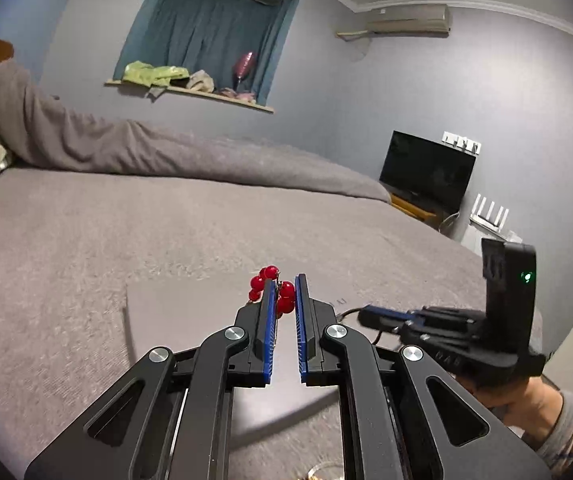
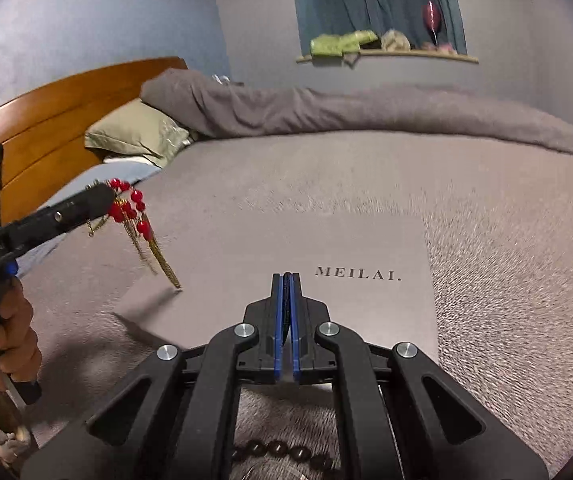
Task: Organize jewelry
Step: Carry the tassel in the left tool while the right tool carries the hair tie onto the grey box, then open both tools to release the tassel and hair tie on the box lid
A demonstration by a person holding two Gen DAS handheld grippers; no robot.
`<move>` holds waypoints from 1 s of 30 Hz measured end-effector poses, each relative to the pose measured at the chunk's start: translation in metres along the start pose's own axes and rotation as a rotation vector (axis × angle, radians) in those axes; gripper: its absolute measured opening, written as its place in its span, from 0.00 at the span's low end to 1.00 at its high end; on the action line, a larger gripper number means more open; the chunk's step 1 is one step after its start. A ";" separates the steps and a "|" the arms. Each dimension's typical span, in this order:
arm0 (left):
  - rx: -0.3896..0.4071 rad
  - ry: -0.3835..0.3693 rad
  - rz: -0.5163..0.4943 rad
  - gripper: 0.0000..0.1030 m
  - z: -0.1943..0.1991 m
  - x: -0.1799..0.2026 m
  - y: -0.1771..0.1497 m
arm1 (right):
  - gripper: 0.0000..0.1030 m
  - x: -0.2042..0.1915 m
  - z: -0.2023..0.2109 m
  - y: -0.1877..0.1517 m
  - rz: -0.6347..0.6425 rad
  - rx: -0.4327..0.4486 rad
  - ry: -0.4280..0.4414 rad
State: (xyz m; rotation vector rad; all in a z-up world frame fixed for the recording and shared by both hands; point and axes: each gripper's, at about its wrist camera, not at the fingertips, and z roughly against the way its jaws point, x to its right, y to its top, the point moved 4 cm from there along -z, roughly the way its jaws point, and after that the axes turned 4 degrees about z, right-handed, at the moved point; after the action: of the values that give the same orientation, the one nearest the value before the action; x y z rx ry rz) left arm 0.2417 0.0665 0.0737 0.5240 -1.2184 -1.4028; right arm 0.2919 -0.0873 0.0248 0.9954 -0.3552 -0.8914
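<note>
Judging by the frames, little is finished: the red-bead jewelry (image 2: pixel 130 208) is pinched in the nearly closed left hand-held gripper (image 1: pixel 285 286) above the grey box (image 2: pixel 326 256) on the bed (image 2: pixel 486 208), the right hand-held gripper (image 2: pixel 285 280) is clamped empty, and dark beads (image 2: pixel 286 450) remain unsorted.

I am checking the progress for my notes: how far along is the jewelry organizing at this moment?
Early stage. Nothing lies on the grey MEILAI box yet, so no piece looks placed. In hand: the left gripper holds a red bead piece with gold tassels above the box. The right gripper is shut. Left: a dark bead bracelet lies near the bottom edge.
</note>
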 end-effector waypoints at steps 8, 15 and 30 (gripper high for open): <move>-0.150 0.076 0.012 0.12 -0.049 -0.025 -0.026 | 0.04 0.014 -0.038 0.001 -0.046 -0.082 -0.035; -0.181 0.161 -0.051 0.57 -0.047 -0.024 -0.040 | 0.48 0.010 -0.028 0.003 -0.007 -0.042 -0.076; -0.110 0.210 -0.088 0.83 0.024 0.009 -0.058 | 0.61 0.004 0.025 -0.012 0.008 0.032 -0.059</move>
State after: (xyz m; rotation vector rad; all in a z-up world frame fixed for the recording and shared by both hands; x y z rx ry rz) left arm 0.1925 0.0561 0.0349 0.6375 -0.9550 -1.4404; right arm 0.2727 -0.1080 0.0276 0.9976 -0.4243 -0.9119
